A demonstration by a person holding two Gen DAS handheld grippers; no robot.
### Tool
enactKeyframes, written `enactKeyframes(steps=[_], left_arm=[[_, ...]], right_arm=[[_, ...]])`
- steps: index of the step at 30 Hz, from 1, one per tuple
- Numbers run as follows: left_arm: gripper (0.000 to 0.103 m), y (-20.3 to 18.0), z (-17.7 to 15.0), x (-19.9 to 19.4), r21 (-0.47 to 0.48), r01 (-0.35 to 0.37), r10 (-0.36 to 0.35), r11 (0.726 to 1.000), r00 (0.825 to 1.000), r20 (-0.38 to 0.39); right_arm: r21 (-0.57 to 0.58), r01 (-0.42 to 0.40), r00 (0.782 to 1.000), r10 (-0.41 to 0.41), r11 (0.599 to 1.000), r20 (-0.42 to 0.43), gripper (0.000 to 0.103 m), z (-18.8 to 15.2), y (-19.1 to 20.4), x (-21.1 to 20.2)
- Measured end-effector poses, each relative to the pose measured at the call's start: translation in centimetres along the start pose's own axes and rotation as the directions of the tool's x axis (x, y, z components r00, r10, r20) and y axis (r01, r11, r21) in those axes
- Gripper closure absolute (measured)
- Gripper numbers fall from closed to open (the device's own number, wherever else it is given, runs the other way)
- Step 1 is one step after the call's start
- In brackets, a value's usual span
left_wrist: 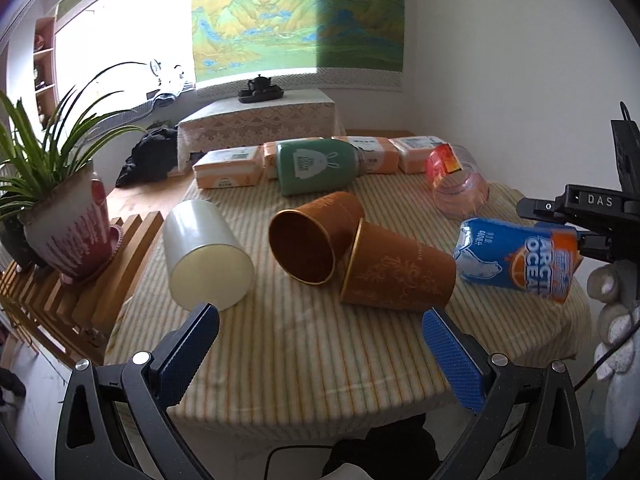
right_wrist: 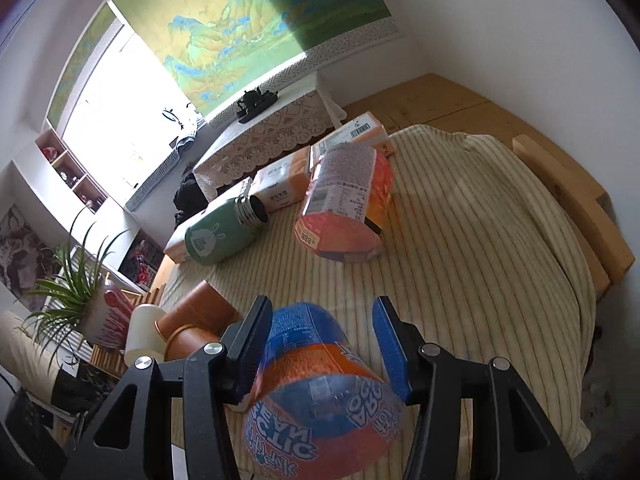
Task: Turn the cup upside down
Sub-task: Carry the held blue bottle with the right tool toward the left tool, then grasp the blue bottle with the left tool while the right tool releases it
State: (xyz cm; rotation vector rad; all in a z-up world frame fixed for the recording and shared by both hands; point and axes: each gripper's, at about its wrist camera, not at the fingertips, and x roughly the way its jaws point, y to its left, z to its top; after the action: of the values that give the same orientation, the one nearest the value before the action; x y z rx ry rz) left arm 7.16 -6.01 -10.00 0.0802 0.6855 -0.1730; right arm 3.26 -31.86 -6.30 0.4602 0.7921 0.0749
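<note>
- At the far left of your left wrist view a potted plant (left_wrist: 60,216) stands on a slatted wooden rack (left_wrist: 92,300), just off the striped cloth (left_wrist: 312,344) that covers the table
- A white cup (left_wrist: 206,254) lies on its side on the cloth, closed base towards you, just beyond your left gripper's near finger
- Your left gripper (left_wrist: 320,348) hangs above the cloth's near edge with its blue pads (left_wrist: 186,356) spread wide and nothing between them
- 2 brown cups lie on their sides mid-table and touch: the rear brown cup (left_wrist: 314,236) shows you its open mouth, the front brown cup (left_wrist: 396,268) lies across with its mouth against the other
- Behind them a green flask (left_wrist: 316,166) lies on its side against a row of orange packets (left_wrist: 230,168)
- Further right a clear pink cup (left_wrist: 456,182) lies on its side
- At the right, the blue and orange cup (right_wrist: 320,384) lies tilted between your right gripper's fingers; your right gripper (right_wrist: 324,346) is spread around it, one pad touching, a gap at the other
</note>
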Motion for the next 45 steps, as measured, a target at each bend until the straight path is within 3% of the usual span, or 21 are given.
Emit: enactKeyframes(steps=[4, 9, 15, 18, 23, 30, 34, 38, 41, 42, 45], left_arm=[[0.0, -1.5, 0.0, 2.1, 0.026, 0.061, -0.06, 0.998, 0.997, -0.045], [0.0, -2.5, 0.2, 3.6, 0.044, 0.13, -0.126, 0.991, 0.989, -0.076], [0.0, -4.1, 0.8, 4.9, 0.078, 0.159, -0.152, 0.984, 0.984, -0.095], [0.0, -4.4, 1.5, 5.4, 0.062, 0.161, -0.154, 0.985, 0.982, -0.108], [0.0, -4.3, 1.9, 5.6, 0.073, 0.192, -0.182, 0.979, 0.975, -0.124], [0.0, -4.2, 2.1, 5.9, 0.04, 0.205, -0.197, 0.978, 0.967, -0.162], [0.0, -5.3, 2.8, 4.9, -0.001, 0.246, -0.242, 0.969, 0.951, -0.19], [0.0, -6.9, 4.0, 4.9, -0.078, 0.276, -0.287, 0.958, 0.924, -0.251], [0.0, -8.0, 5.1, 6.0, -0.199, 0.305, -0.356, 0.931, 0.876, -0.324], [0.0, -8.3, 5.3, 6.3, -0.223, 0.302, -0.364, 0.927, 0.868, -0.336], [0.0, -9.5, 6.2, 6.9, -0.26, 0.267, -0.348, 0.928, 0.87, -0.35]], right_arm=[[0.008, -0.012, 0.999, 0.013, 1.0, -0.029, 0.055, -2.3, -1.1, 0.2], [0.009, -0.028, 0.999, 0.028, 1.0, -0.024, 0.055, -2.8, -0.9, 0.3], [0.08, -0.055, 0.998, 0.057, 0.995, -0.021, 0.055, -2.3, -1.3, 1.5], [0.158, -0.106, 0.993, 0.112, 0.982, -0.029, 0.054, -1.6, -1.1, 2.7], [0.097, -0.108, 0.994, 0.108, 0.989, 0.005, 0.054, -0.5, 0.0, 1.2], [-0.031, -0.024, 0.997, 0.026, 0.999, 0.079, 0.048, -1.0, -0.5, -3.4], [-0.115, 0.06, 0.993, -0.048, 0.992, 0.105, 0.044, -2.2, -1.3, -5.9], [-0.141, 0.083, 0.991, -0.067, 0.987, 0.117, 0.043, -2.9, -2.3, -7.9], [-0.139, 0.079, 0.99, -0.061, 0.987, 0.128, 0.043, -3.2, -3.0, -9.1], [-0.14, 0.081, 0.989, -0.062, 0.987, 0.132, 0.043, -3.4, -3.2, -9.5], [-0.136, 0.089, 0.987, -0.069, 0.987, 0.142, 0.042, -3.7, -3.9, -10.4]])
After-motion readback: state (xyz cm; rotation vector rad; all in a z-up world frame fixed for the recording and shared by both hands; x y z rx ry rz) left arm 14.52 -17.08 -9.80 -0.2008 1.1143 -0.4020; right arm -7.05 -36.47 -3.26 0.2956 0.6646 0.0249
